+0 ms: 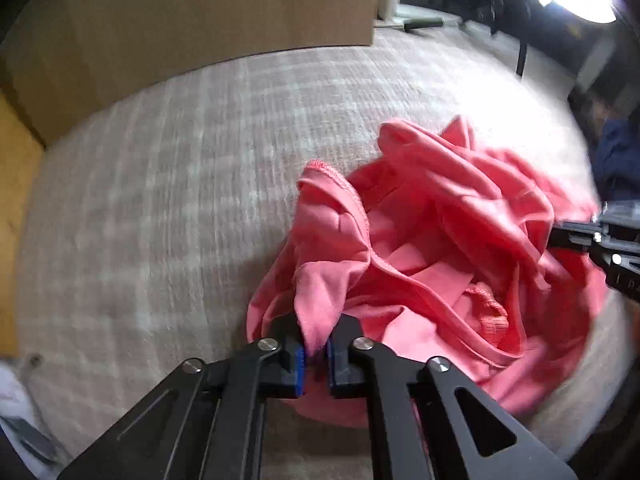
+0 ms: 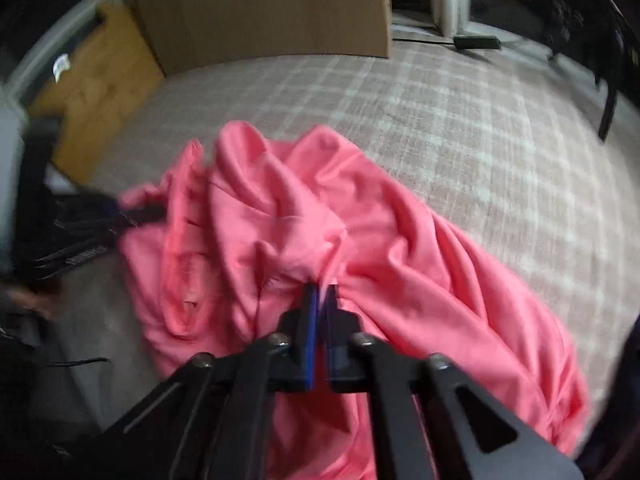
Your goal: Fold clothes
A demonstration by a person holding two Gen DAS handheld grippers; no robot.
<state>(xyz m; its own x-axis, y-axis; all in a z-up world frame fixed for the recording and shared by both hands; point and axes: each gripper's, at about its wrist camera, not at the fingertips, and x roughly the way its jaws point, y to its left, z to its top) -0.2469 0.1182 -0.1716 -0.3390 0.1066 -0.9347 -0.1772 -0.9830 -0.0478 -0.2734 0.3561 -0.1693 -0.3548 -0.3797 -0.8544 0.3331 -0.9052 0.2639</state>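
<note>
Pink garment (image 1: pixel 440 240) lies crumpled on the checked carpet (image 1: pixel 160 200); the left gripper (image 1: pixel 316 344) pinches one fold, and the right gripper (image 2: pixel 322 296) clamps another.

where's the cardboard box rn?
The cardboard box stands at the far edge of the plaid rug, top left in both wrist views, beyond the crumpled pink garment.

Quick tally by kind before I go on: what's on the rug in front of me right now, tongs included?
Pink garment: 1, crumpled on the checked rug
Tongs: 2, left tongs and right tongs, each pinching the pink fabric
Cardboard box: 1, at the rug's far edge
Total: 4
</note>
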